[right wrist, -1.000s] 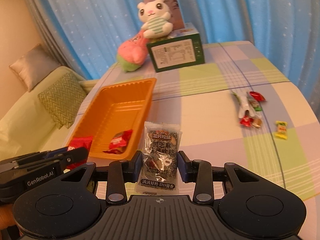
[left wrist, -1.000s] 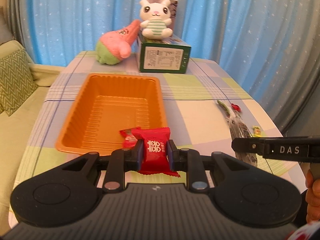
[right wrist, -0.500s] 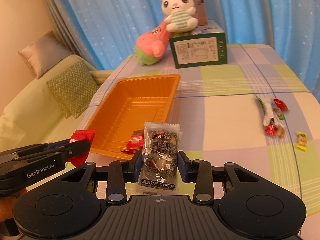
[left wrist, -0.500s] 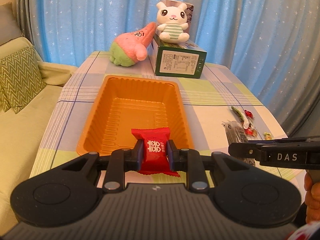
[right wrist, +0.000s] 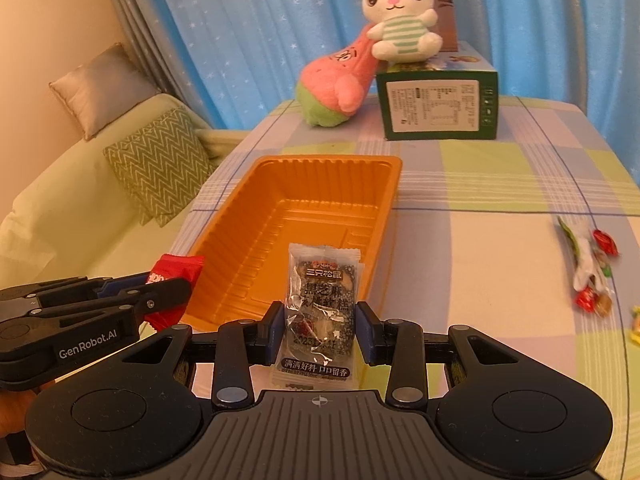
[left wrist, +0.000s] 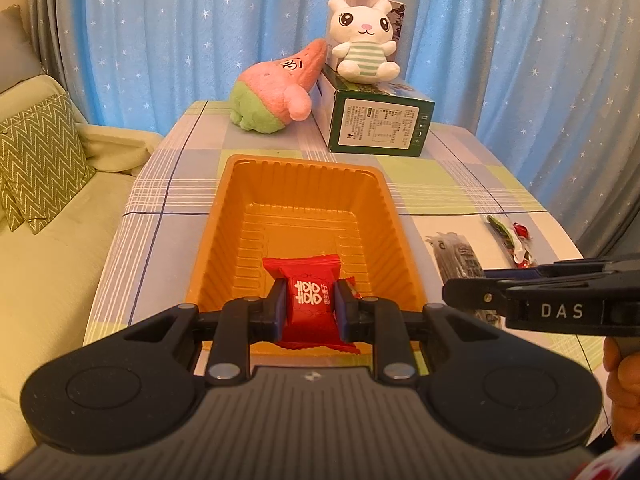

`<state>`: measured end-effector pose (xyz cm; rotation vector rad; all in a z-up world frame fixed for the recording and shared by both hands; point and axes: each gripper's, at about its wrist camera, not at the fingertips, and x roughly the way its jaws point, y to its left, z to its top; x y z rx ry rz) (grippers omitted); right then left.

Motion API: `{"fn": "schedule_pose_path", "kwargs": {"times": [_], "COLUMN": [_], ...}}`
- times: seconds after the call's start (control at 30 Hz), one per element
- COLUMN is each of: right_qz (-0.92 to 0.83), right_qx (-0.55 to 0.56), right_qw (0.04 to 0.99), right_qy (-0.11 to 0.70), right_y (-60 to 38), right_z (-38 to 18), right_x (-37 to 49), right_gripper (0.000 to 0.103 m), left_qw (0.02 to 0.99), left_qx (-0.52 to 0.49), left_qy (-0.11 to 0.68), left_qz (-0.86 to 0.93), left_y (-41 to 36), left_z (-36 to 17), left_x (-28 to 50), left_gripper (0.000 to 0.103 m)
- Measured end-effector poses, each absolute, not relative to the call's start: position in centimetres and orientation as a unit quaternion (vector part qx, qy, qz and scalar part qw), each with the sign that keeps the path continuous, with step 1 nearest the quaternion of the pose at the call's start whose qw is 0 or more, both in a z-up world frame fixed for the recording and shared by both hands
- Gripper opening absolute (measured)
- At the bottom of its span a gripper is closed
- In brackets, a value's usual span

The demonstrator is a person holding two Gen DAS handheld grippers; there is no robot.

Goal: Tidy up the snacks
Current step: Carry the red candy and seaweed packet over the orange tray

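Left gripper [left wrist: 310,307] pinches red candy [left wrist: 308,300] right over tray [left wrist: 304,168] near end; right gripper [right wrist: 319,330] pinches sesame pack [right wrist: 320,304] short of near rim.

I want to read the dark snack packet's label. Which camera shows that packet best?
The right wrist view: the dark snack packet faces it, clamped in the right gripper. The left wrist view shows it only edge-on, partly behind that gripper.
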<state>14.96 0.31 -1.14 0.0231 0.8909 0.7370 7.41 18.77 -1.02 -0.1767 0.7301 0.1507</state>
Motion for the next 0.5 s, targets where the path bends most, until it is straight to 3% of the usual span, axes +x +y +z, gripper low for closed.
{"fn": "schedule_pose_path", "kwargs": {"times": [0.5], "right_qz": [0.361], "right_qx": [-0.004], "right_qw": [0.829], "right_qy": [0.427], "right_y": [3.8], "right_z": [-2.5], "right_x": [17.6], "right_gripper": [0.038], "left_qw": [0.923], "left_qx": [-0.067], "left_qy": [0.374], "left_qz": [0.065], "left_y": [21.2], "left_z": [-2.2], "left_x": [10.9], "left_gripper": [0.022]}}
